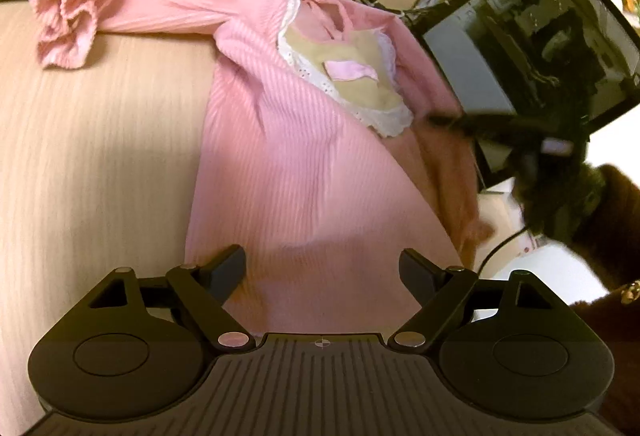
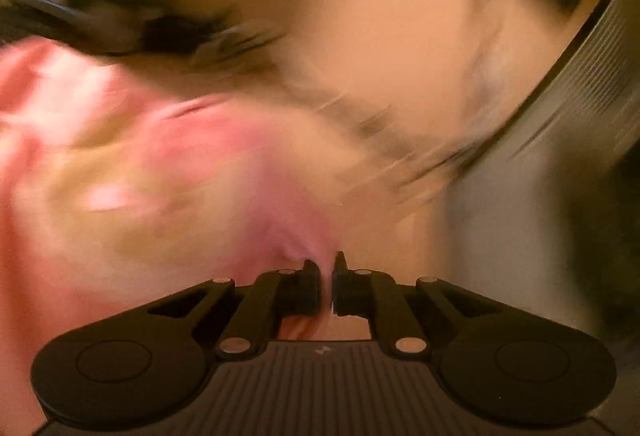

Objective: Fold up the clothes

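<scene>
One pink top (image 1: 288, 156) lies spread mid-table (image 1: 80, 156), sleeve bunched at the far edge. Right tongs (image 2: 326, 276) pinch what looks like its side, though the view is blurred. Left tongs (image 1: 322, 268) are spread over the hem: grab there, keep both lifts level.

Warm, yellowish indoor light fills both views at moderate brightness. The left wrist view is mostly sharp: the ribs of the pink garment (image 1: 288, 172) and the grain of the surface (image 1: 100, 156) read clearly, with a soft shadow across the fabric just ahead of the left hand-held gripper (image 1: 322, 268). The dark screen (image 1: 532, 36) at the right shows dim reflections, and a dark shape before it is smeared. Fisheye bending curves the edges. The right wrist view is heavily motion-blurred; only the right hand-held gripper (image 2: 327, 276) stays crisp.
</scene>
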Action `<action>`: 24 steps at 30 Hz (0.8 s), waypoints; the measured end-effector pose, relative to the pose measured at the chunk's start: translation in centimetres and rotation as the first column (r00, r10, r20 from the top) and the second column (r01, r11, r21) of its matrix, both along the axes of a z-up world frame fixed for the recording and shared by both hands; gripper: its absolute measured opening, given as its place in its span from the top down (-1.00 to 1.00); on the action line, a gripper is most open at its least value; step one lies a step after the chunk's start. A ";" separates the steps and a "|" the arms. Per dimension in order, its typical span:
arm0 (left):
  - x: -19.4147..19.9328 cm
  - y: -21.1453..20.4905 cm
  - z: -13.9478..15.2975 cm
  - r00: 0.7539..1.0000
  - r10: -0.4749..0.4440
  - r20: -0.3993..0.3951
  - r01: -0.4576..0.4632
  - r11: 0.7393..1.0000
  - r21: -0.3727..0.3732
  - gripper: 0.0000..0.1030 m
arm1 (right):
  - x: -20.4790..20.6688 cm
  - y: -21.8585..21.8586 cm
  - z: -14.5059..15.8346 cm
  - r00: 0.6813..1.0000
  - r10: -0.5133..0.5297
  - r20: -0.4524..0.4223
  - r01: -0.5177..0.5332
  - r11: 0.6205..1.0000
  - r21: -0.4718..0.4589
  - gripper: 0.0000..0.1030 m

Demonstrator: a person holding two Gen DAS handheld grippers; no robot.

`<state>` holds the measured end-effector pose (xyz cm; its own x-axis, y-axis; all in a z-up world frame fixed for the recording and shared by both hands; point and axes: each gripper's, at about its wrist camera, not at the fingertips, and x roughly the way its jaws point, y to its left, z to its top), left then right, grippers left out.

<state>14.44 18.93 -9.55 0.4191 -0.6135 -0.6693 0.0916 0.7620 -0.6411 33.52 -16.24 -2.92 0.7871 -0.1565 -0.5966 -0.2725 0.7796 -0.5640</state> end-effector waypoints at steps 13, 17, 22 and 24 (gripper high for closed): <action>2.5 0.3 5.2 0.987 0.041 0.157 -0.080 0.965 0.250 -0.86 | 0.1 0.1 -1.4 0.999 -0.008 -0.045 0.024 0.931 0.364 -0.22; 6.1 0.2 6.2 0.964 0.043 0.262 -0.145 0.912 0.383 -0.86 | -2.5 0.5 -2.9 0.988 0.051 -0.143 0.015 0.903 0.429 -0.23; 11.9 -2.1 6.6 0.910 -0.111 0.399 -0.154 0.805 0.574 -0.86 | -4.9 1.3 -4.9 0.973 0.032 -0.231 0.078 0.889 0.451 -0.25; 14.4 -3.1 5.9 0.898 -0.199 0.392 -0.100 0.776 0.622 -0.86 | -6.1 1.8 -5.6 0.970 0.049 -0.240 0.068 0.889 0.453 -0.37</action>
